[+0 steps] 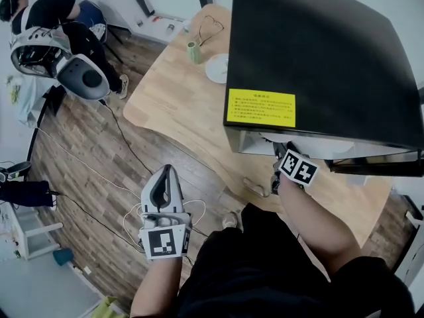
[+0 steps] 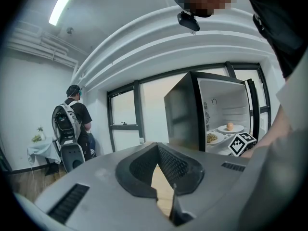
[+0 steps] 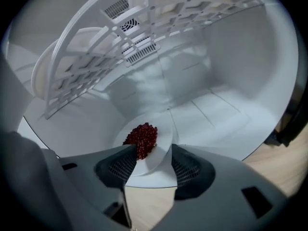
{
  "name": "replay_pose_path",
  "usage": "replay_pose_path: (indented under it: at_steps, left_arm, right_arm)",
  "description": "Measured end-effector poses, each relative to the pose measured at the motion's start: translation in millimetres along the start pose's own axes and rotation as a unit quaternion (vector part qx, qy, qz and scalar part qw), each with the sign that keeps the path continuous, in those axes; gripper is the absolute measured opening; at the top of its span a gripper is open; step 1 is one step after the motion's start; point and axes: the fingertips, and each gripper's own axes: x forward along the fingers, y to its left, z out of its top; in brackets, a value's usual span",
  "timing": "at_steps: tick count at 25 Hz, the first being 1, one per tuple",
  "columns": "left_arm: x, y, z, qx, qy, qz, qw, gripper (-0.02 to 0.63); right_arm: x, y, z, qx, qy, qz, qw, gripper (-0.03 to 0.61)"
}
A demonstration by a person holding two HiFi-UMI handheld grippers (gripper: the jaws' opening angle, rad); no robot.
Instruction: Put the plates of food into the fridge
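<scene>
A white plate of red beans (image 3: 162, 134) lies on the glass shelf (image 3: 221, 124) inside the black fridge (image 1: 318, 52). My right gripper (image 3: 149, 163) is open, and the plate's near rim sits between its jaws without being pinched. In the head view the right gripper (image 1: 281, 154) reaches into the fridge opening, its tips hidden under the fridge top. My left gripper (image 1: 165, 172) is shut and empty, low over the floor to the left. In the left gripper view the left gripper (image 2: 162, 177) faces the open fridge (image 2: 185, 109), which holds a plate of yellowish food (image 2: 214, 137) and a plate with a bun (image 2: 231, 127).
The fridge stands on a wooden table (image 1: 172, 111), which also carries a white plate (image 1: 217, 68) and a green cup (image 1: 193, 52). Another plate (image 3: 45, 69) rests on the wire rack above. A person (image 1: 53, 18) stands at the far left. Cables (image 1: 126, 144) cross the wooden floor.
</scene>
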Motion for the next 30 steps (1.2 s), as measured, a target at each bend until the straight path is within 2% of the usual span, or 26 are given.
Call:
replay_pose_path:
  at_steps: [4,9,16,17,18,19,25,30]
  left_arm:
    - [-1,-3,11,0.005,-0.020,-0.006,0.9998,0.005]
    - [0,-20,19,0.029,-0.042,-0.040,0.9979,0.005]
    - [10,-55,32,0.011,-0.061,-0.090,0.9940,0.005]
    - [10,-62,35,0.017,-0.068,-0.099,0.9926,0.005]
    - [11,-70,39,0.021,-0.073,-0.108,0.9912,0.005]
    - [11,-78,41,0.022,-0.076,-0.117,0.9899,0.005]
    - [22,-114,34,0.024,-0.069,-0.168,0.9831,0.005]
    - [31,-141,12,0.018,-0.051,-0.193,0.9798,0.003]
  right_arm:
    - [-8,4,8,-0.056,-0.005,-0.010,0.998,0.229]
    - [-30,11,11,-0.066,-0.021,0.012,0.998,0.227]
    - [-90,22,17,-0.134,-0.070,0.079,0.985,0.224]
    - [-100,22,19,-0.136,-0.078,0.084,0.984,0.181]
    - [-112,22,22,-0.136,-0.084,0.087,0.983,0.085]
    - [-124,22,25,-0.137,-0.091,0.089,0.982,0.067]
    - [-187,20,55,-0.181,-0.154,0.098,0.966,0.043]
    - [-222,2,72,-0.152,-0.182,0.099,0.967,0.023]
